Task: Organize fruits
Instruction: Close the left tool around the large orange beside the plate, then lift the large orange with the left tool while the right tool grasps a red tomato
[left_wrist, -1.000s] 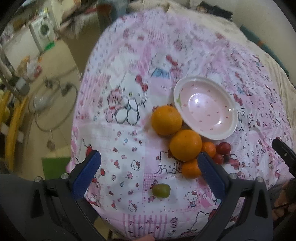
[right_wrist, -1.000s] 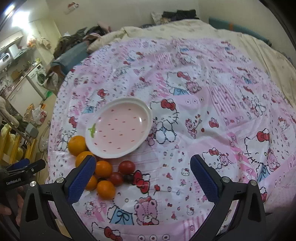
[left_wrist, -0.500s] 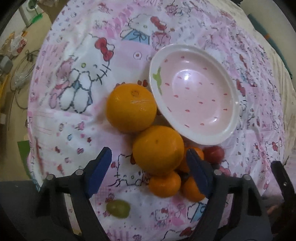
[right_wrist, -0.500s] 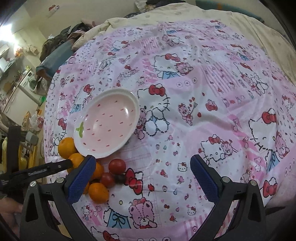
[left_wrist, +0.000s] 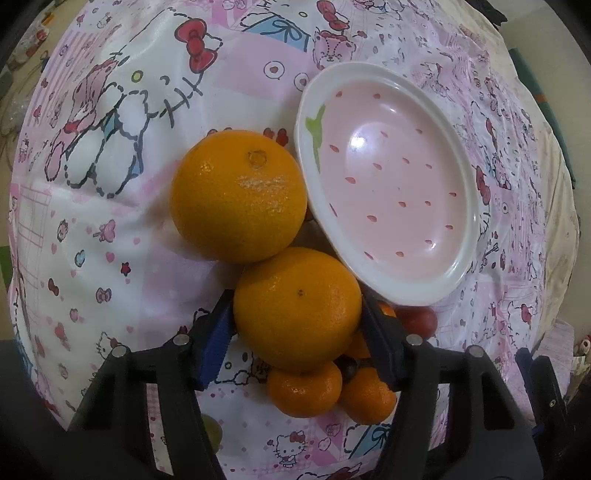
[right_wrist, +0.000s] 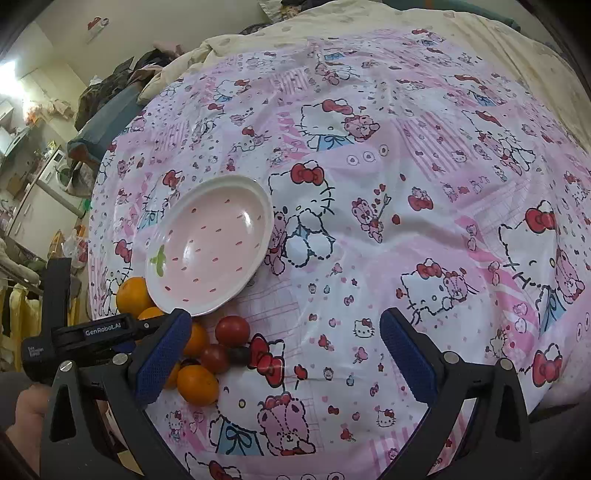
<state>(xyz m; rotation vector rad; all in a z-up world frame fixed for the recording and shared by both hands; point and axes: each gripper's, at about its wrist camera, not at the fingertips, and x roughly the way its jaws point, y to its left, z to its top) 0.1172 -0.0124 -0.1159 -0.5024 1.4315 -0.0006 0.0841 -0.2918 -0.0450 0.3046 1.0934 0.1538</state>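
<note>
Left gripper (left_wrist: 297, 332) closed on the nearer large orange (left_wrist: 297, 308), which touches the strawberry plate (left_wrist: 458, 273) rim. Lift straight up first; neighbouring orange (left_wrist: 238, 195) and mandarins (left_wrist: 304, 387) could roll. Right gripper (right_wrist: 284, 354) gapes, holding nothing.

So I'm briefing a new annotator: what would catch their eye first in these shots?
The left claw closed around a big orange at the front of the fruit pile, with a second large orange just behind it. Next, the empty pink strawberry-print plate touching that pile on the Hello Kitty cloth. The right claw hangs open above the cloth.
</note>
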